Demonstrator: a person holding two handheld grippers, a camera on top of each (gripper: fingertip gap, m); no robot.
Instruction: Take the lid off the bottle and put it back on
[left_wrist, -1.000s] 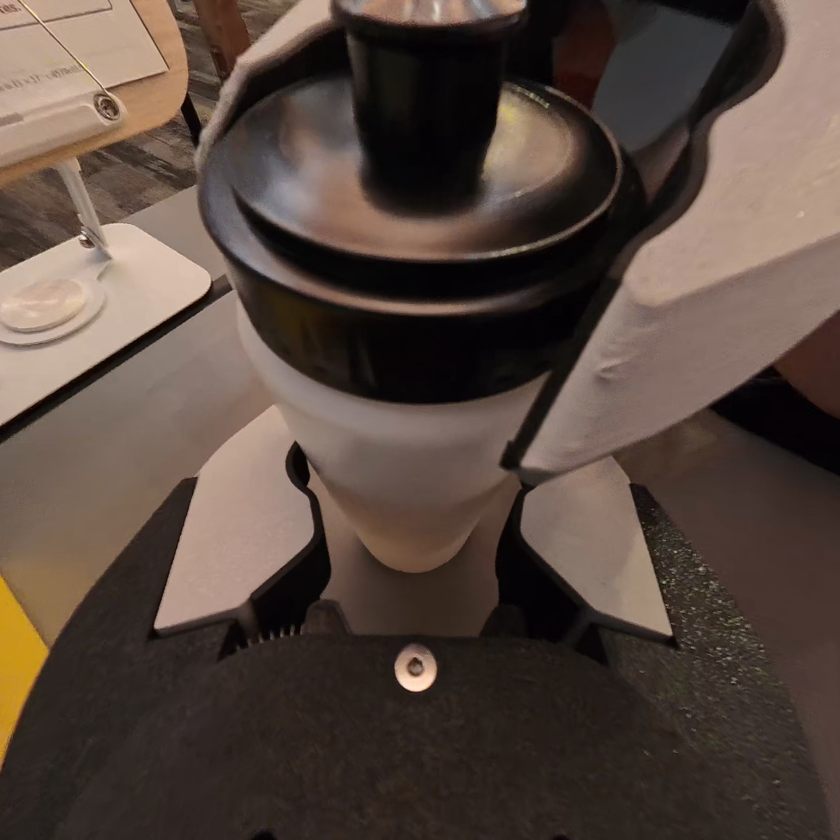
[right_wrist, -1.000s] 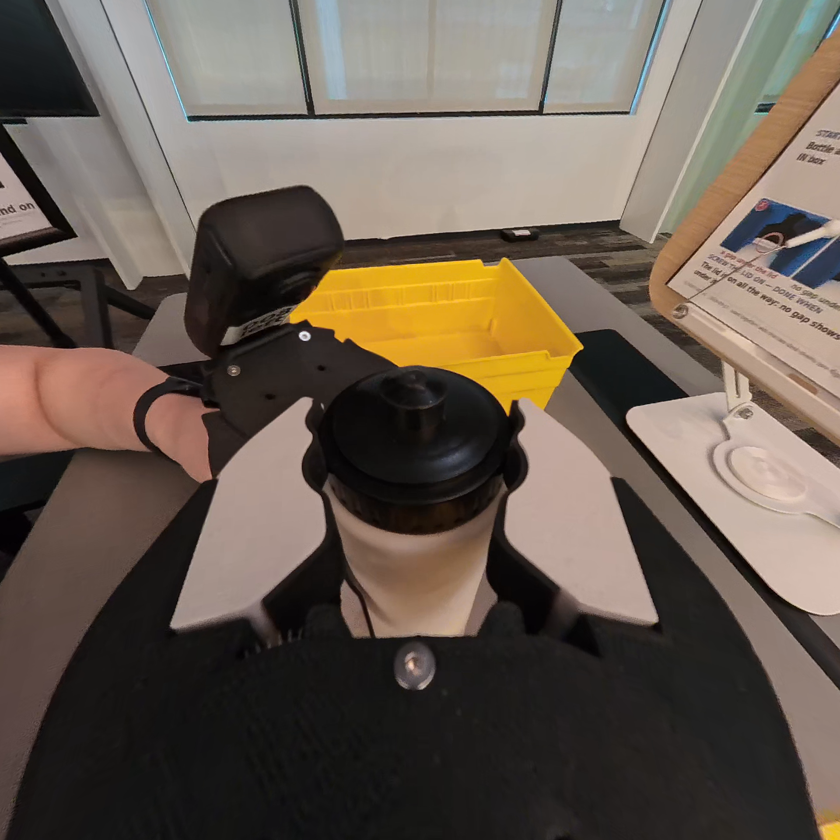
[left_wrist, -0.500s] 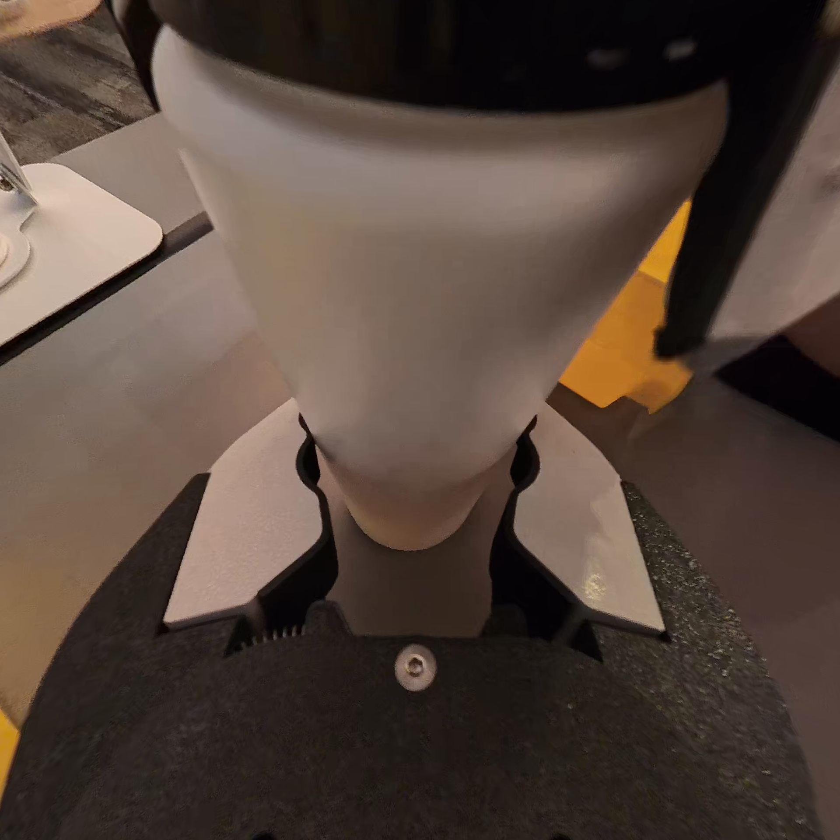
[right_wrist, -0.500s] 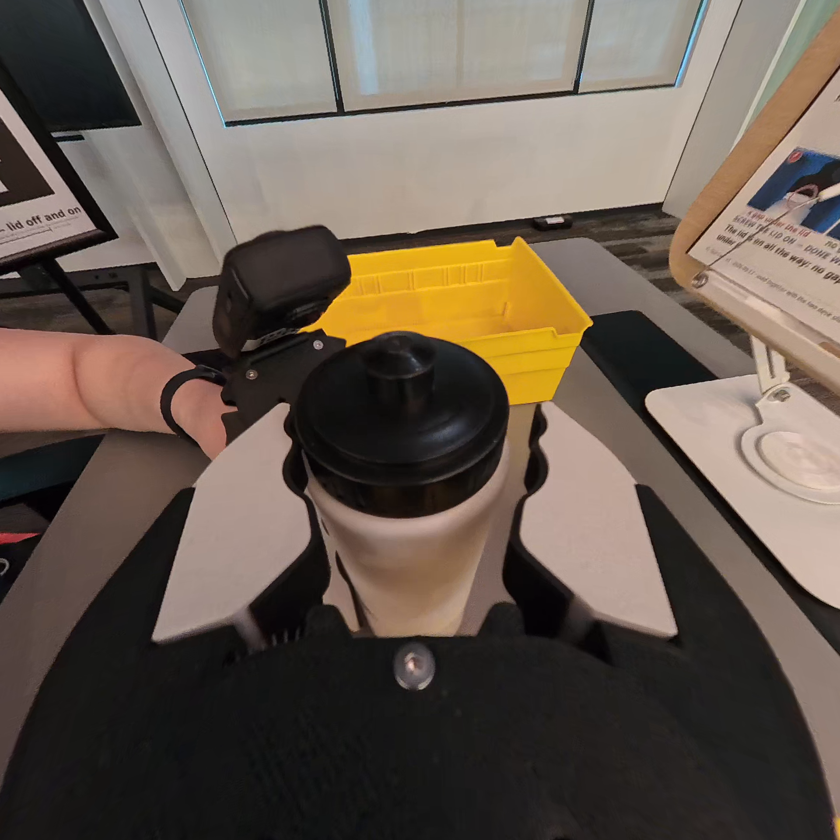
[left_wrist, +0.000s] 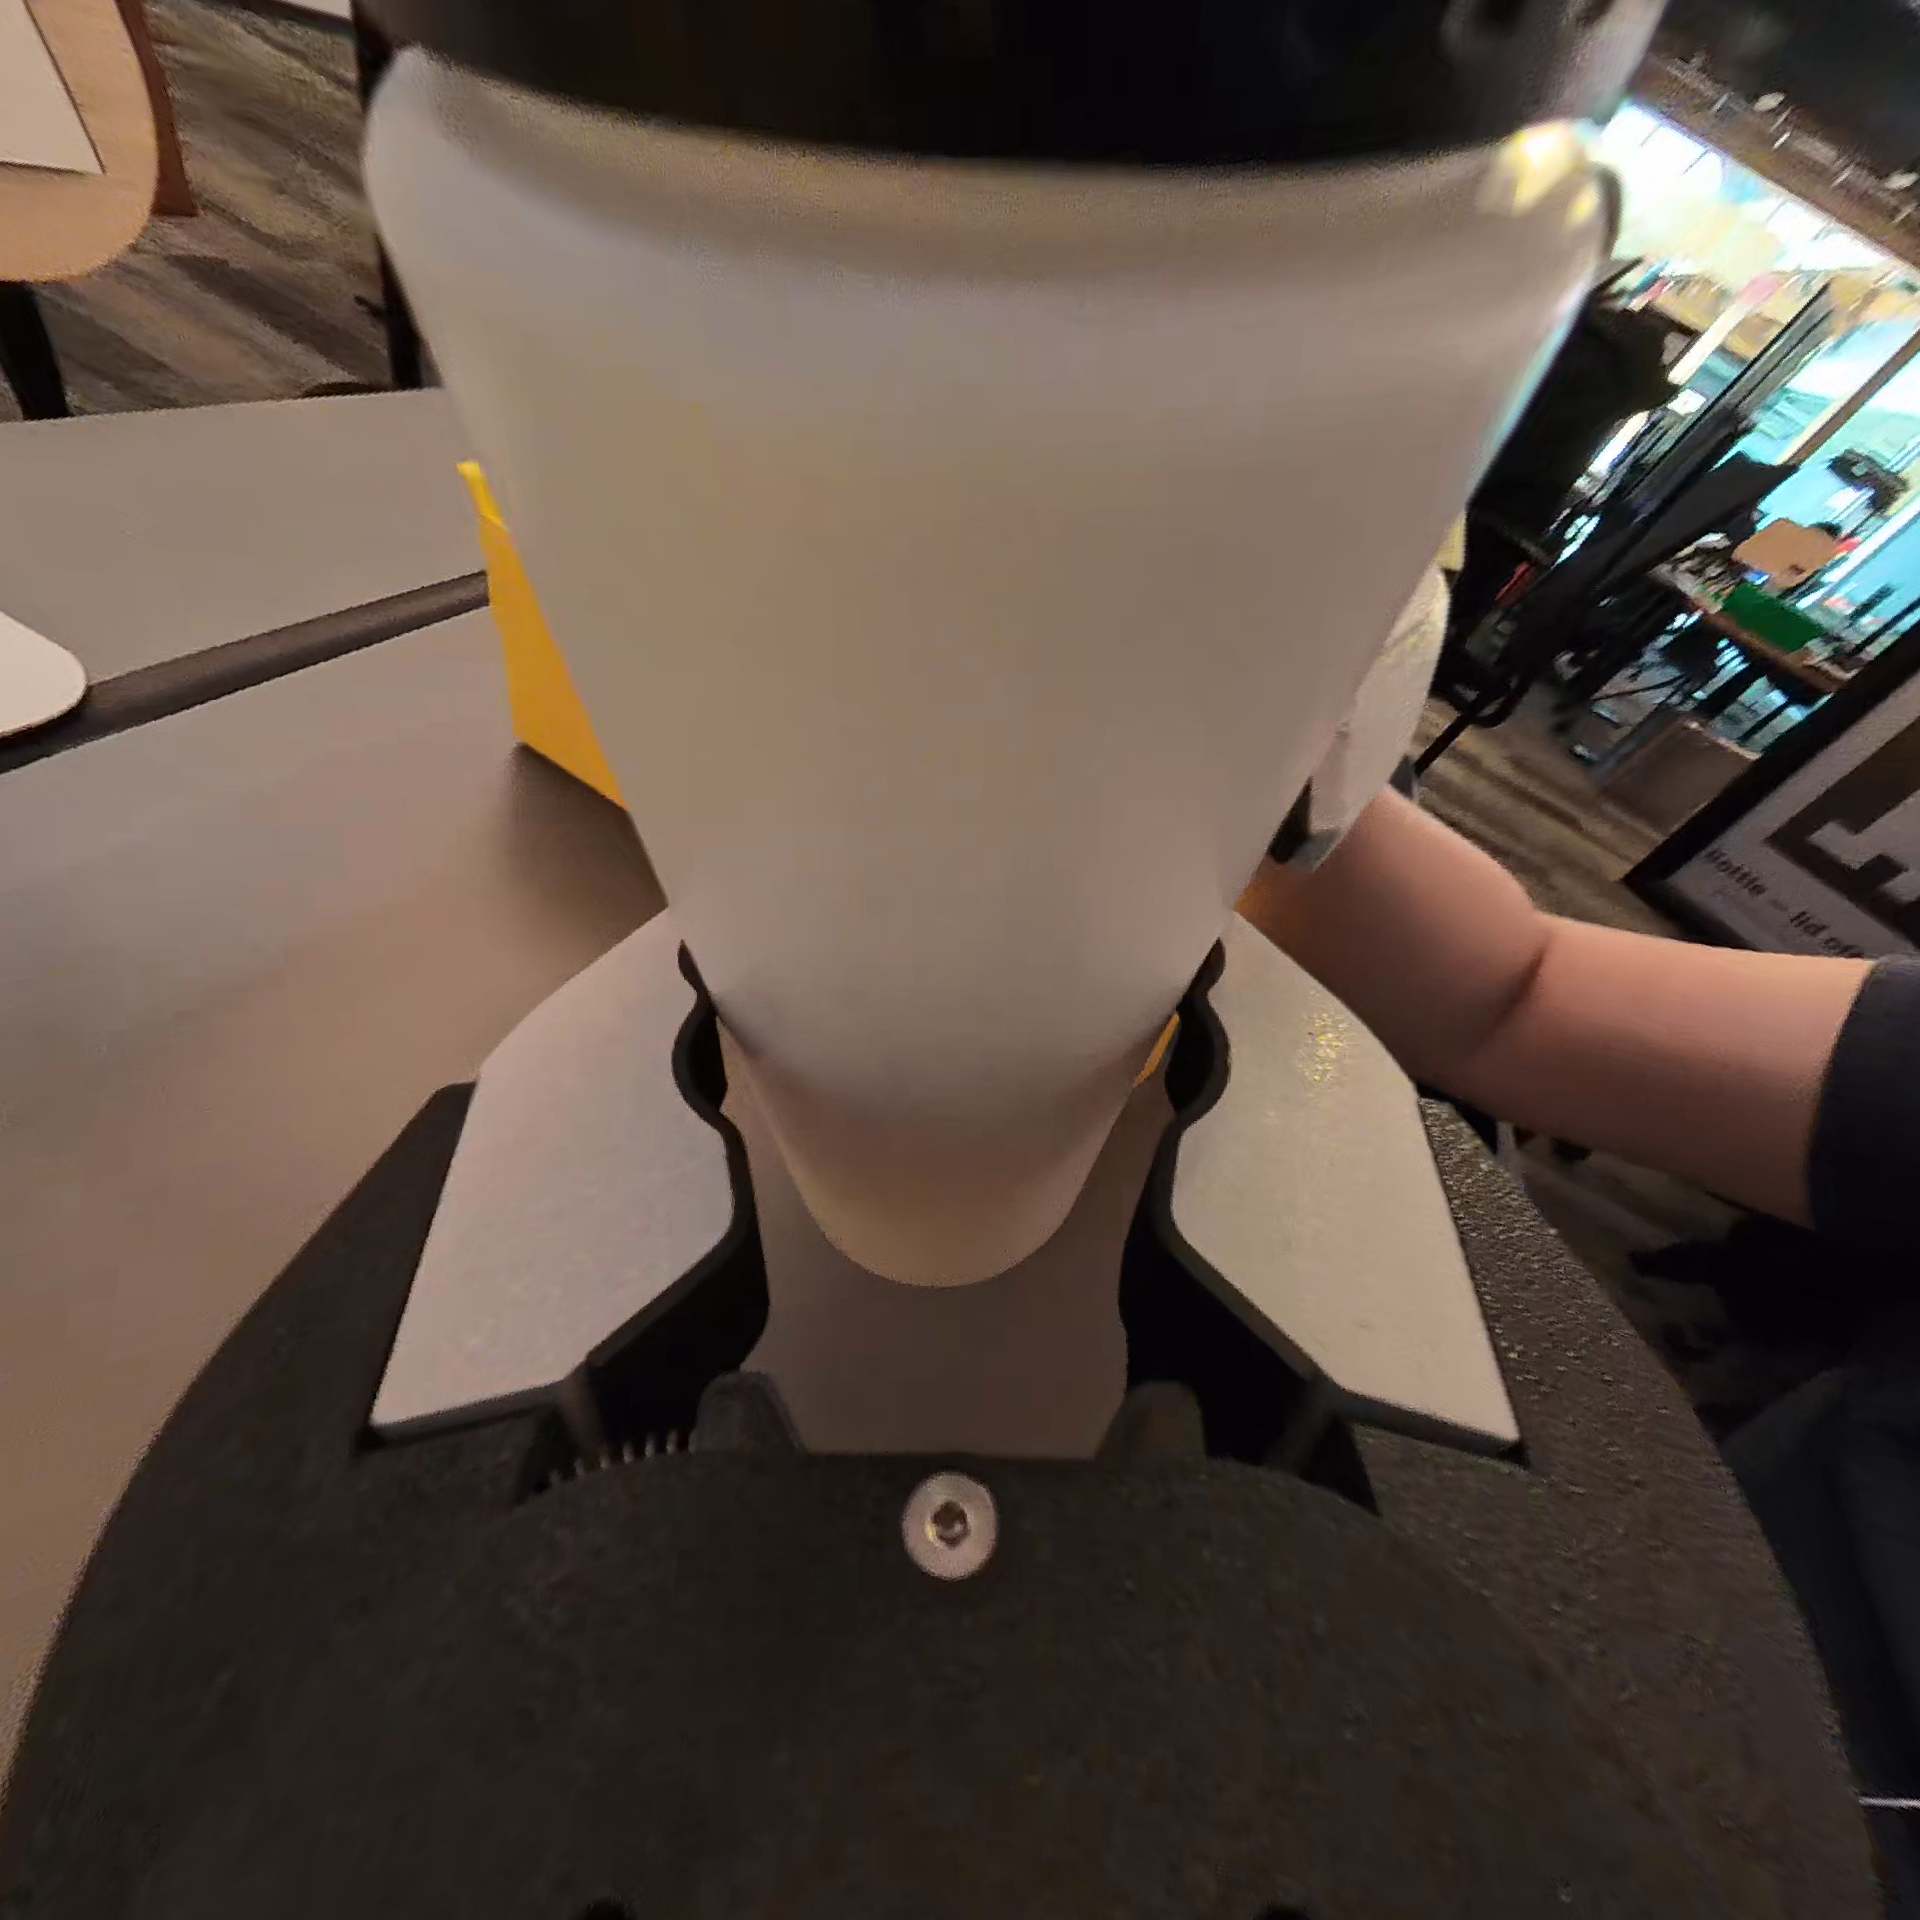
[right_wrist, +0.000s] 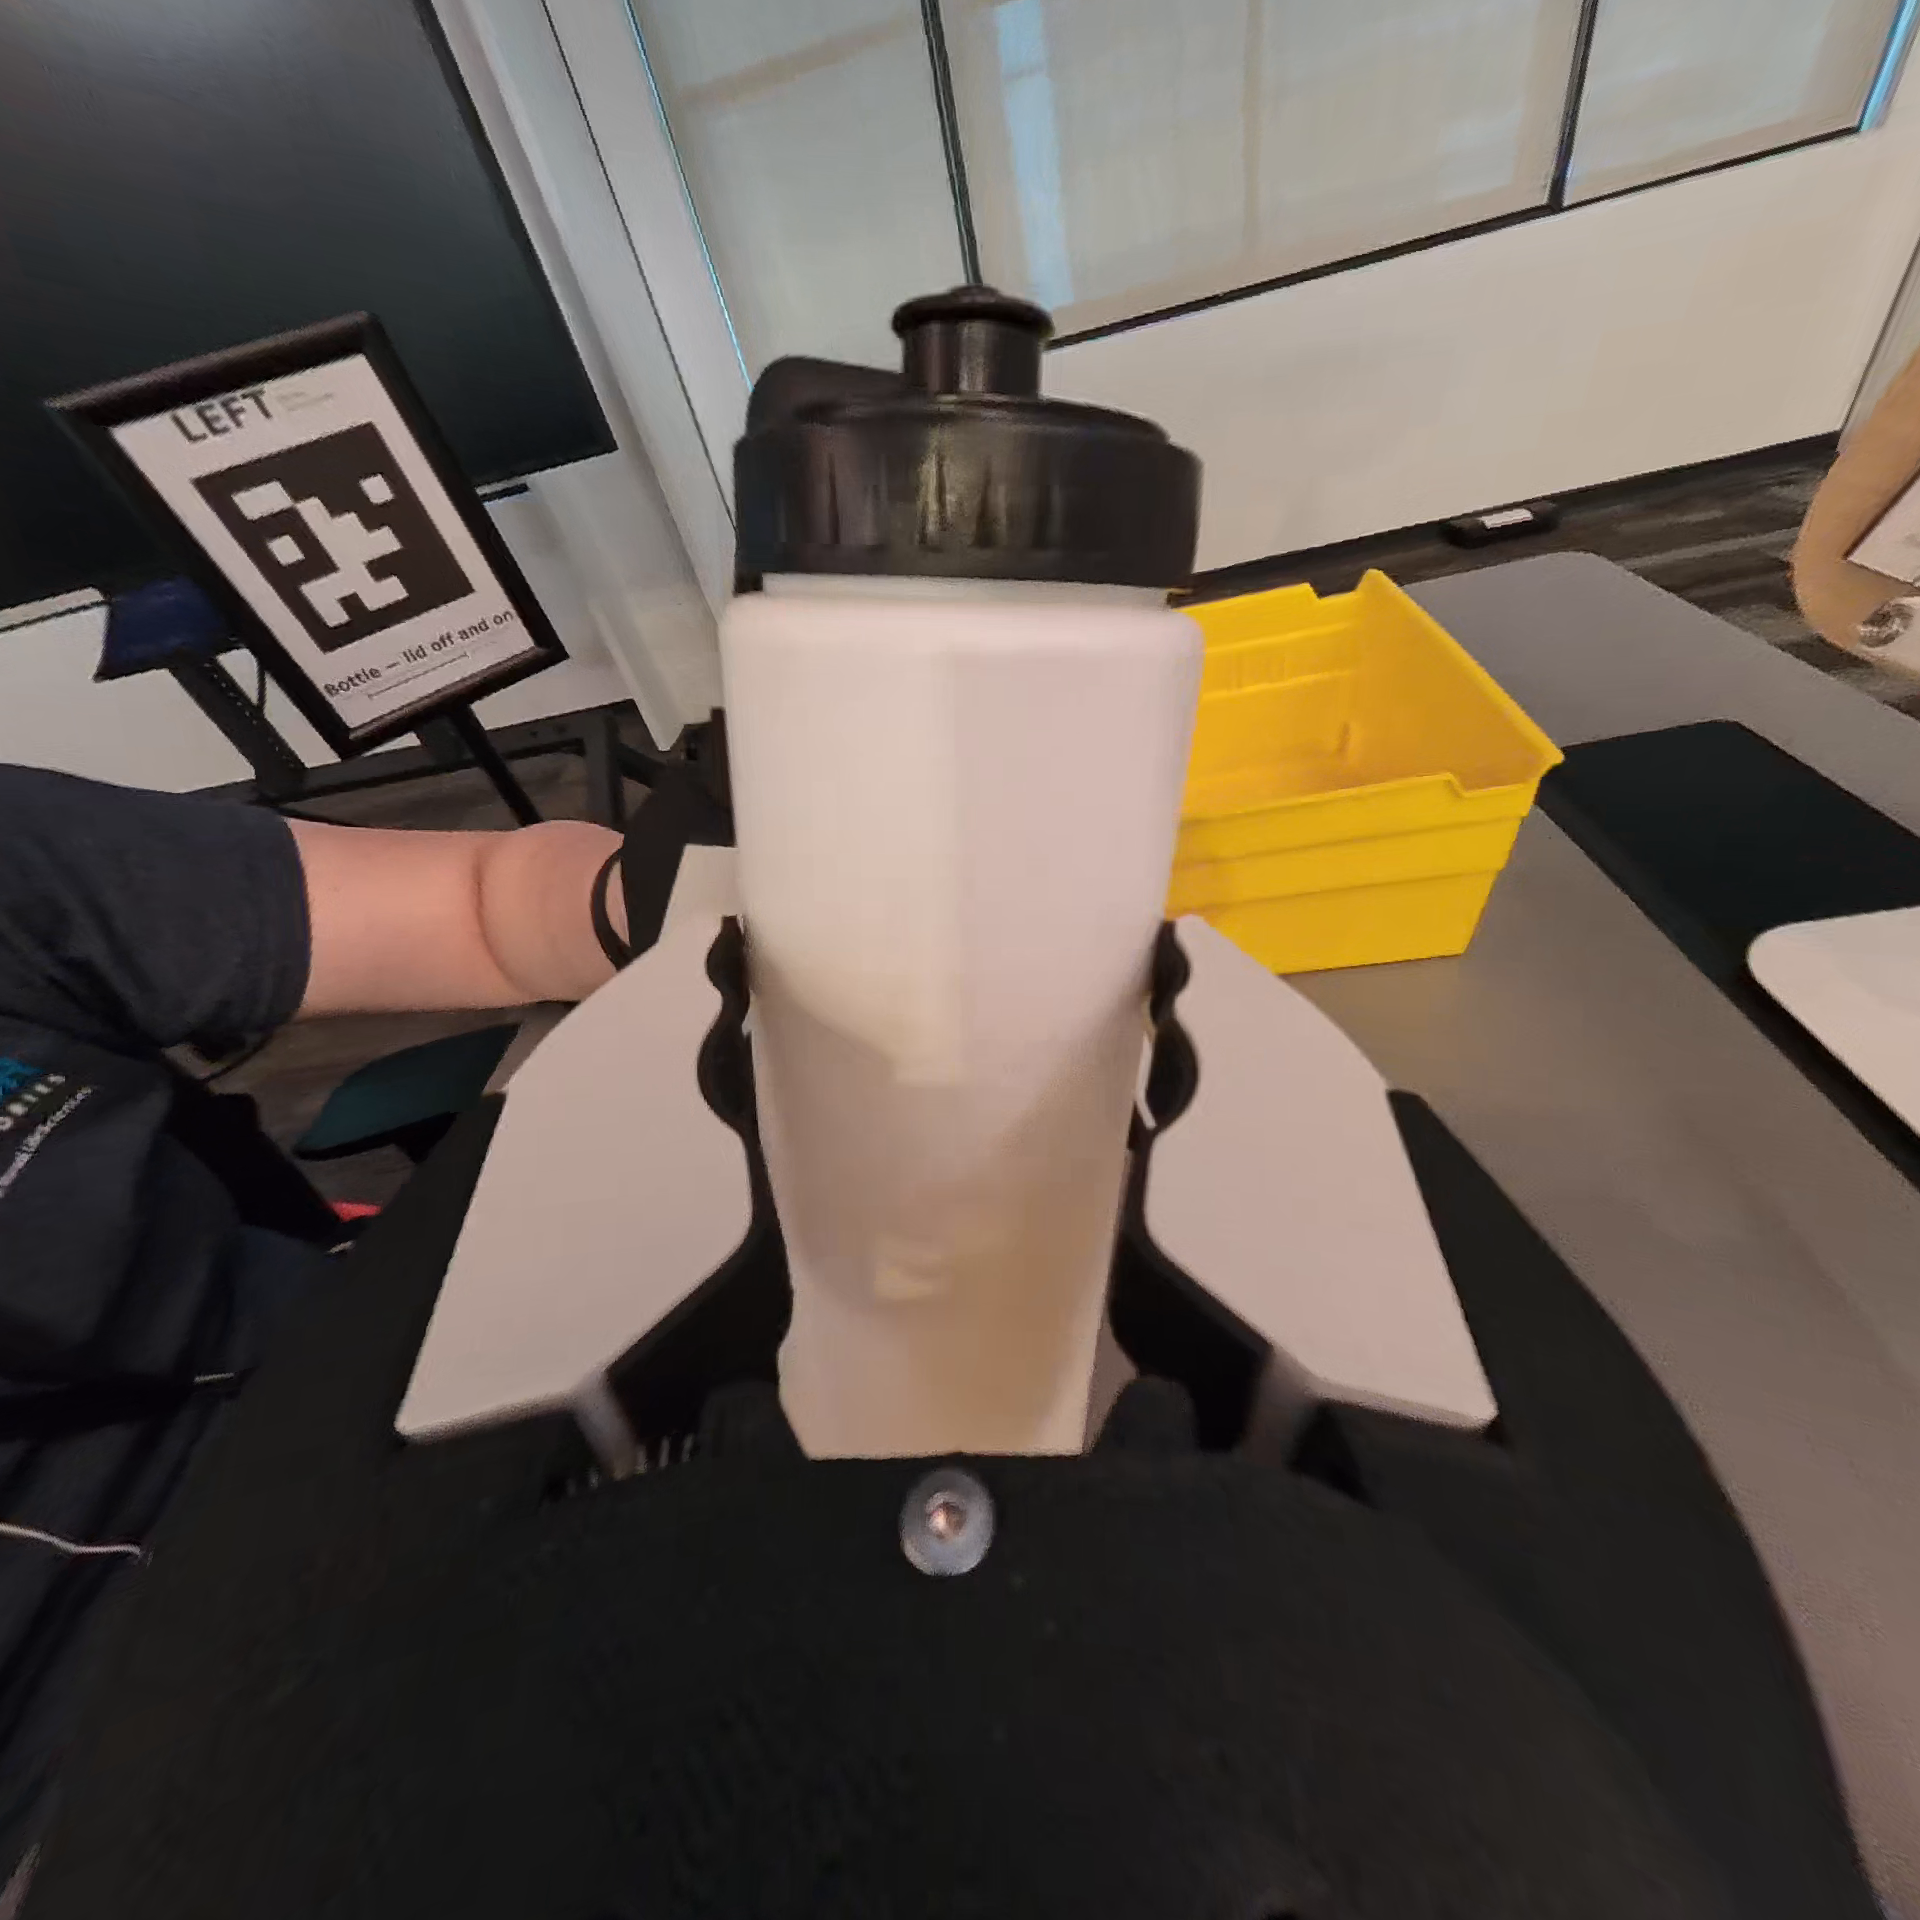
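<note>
A white bottle (right_wrist: 956, 935) with a black lid (right_wrist: 966, 488) screwed on stands upright between both grippers. In the right wrist view my right gripper (right_wrist: 945, 997) has both pads against the bottle's lower body. In the left wrist view the bottle (left_wrist: 935, 623) fills the frame, with the lid's rim (left_wrist: 935, 62) at the top edge. My left gripper (left_wrist: 945, 997) is shut on the bottle low down, with both fingertips on its sides. A white finger of the right gripper (left_wrist: 1392, 686) shows behind the bottle. The left gripper's black body (right_wrist: 769, 405) shows behind the lid.
A yellow bin (right_wrist: 1351, 790) stands on the grey table (right_wrist: 1558, 1091) just behind the bottle; it also shows in the left wrist view (left_wrist: 540, 665). A framed sign on a stand (right_wrist: 312, 530) is at the left. A white stand base (right_wrist: 1849, 1008) lies at the right edge. A person's forearm (right_wrist: 416, 914) reaches in from the left.
My right gripper let go of the lid, opened wide, dropped lower and shut on the bottle's body. My left gripper closed slightly and stayed on the bottle. Both views swung round.
</note>
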